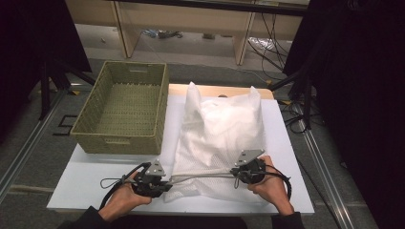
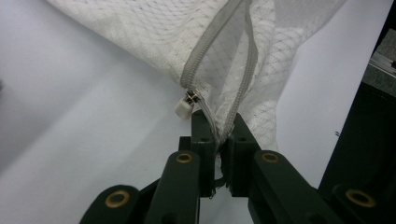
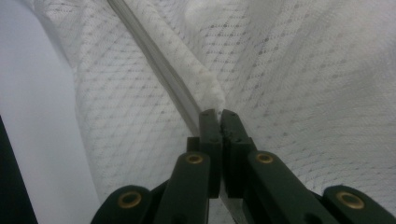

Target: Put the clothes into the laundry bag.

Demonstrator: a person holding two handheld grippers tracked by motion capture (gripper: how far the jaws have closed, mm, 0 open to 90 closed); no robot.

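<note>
A white mesh bag [image 1: 222, 129] lies on the white table [image 1: 90, 179], its grey zipper [image 1: 200, 175] stretched taut along the near edge. My left gripper [image 1: 167, 182] is at the zipper's left end. Its jaws are shut on the zipper tape [image 2: 212, 51], just past the small white zipper pull [image 2: 183, 108], where the two halves part. My right gripper [image 1: 236, 173] holds the zipper's right end. In the right gripper view its jaws [image 3: 218, 119] are shut on a fold of the bag's mesh [image 3: 299, 84], beside the zipper [image 3: 154, 60].
An empty woven green basket [image 1: 162, 112] stands at the table's back left, touching the bag's side. A wooden board edge [image 1: 215, 89] shows behind the bag. Dark curtains, stand legs and cables flank the table, with wooden shelving beyond.
</note>
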